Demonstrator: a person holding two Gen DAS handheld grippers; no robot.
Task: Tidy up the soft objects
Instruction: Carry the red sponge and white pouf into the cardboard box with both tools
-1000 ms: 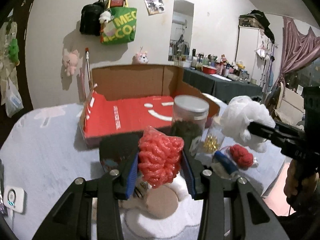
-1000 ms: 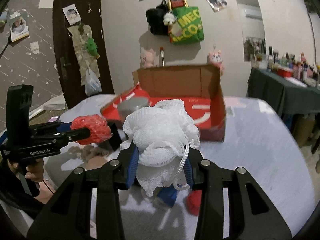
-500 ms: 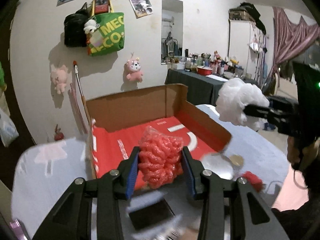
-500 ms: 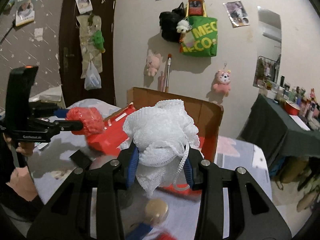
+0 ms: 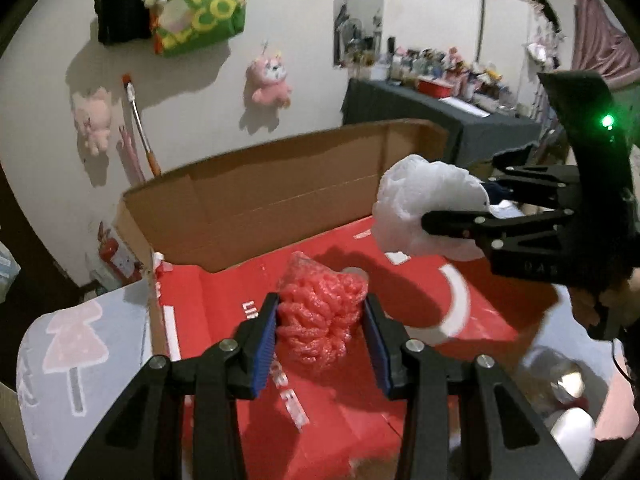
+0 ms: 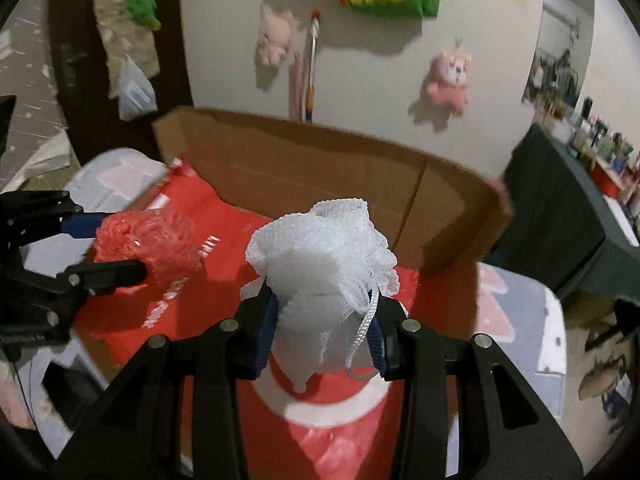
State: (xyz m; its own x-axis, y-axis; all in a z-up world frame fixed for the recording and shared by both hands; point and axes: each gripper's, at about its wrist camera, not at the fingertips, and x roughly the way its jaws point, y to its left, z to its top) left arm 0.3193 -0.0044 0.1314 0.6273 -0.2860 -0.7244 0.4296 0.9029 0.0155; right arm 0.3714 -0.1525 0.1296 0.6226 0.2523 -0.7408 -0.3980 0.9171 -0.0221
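Note:
My left gripper is shut on a red knobbly soft bundle, held above the red floor of an open cardboard box. The right gripper is shut on a white mesh bath puff with a white loop cord, also over the box. In the left wrist view the white puff and the right gripper hang at the right over the box. Seen from the right wrist, the red bundle and the left gripper sit at the left.
The box lies on a pale cloth with pink tree prints. Blurred small items lie on the cloth at the lower right of the box. Pink plush toys and a green bag hang on the wall; a dark cluttered table stands behind.
Both grippers have carried their loads forward from the cluttered near side of the cloth to above the red box. The jar and small items have dropped out of the centre of view.

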